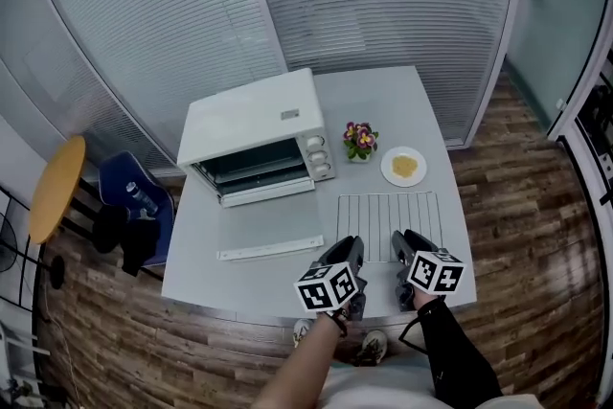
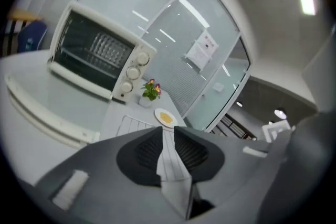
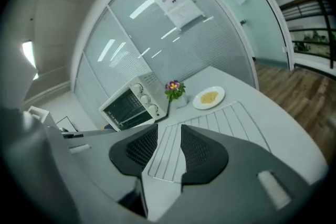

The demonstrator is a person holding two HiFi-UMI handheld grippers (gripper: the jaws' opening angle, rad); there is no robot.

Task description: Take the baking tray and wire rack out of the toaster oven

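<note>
While both pairs of fingers (image 2: 149,152) hang released and empty, left gripper (image 1: 351,244) barely parted, right gripper (image 1: 402,240) wider, the wire rack (image 1: 388,211) lies on the table (image 1: 383,96) at their twelve o'clock. No baking tray shows outside, so it is probably inside the toaster oven (image 1: 254,120) at ten o'clock: spread the left jaws and reach level over the lowered door (image 1: 268,227). The flowerpot (image 1: 361,144) and plate (image 1: 403,167) at one o'clock stand clear.

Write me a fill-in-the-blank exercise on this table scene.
1. The wire rack lies flat on the ____.
2. The toaster oven stands ____, its dark inside showing.
3. Between the oven and the plate stands a pot of ____.

Missing words: table; open; flowers.
</note>
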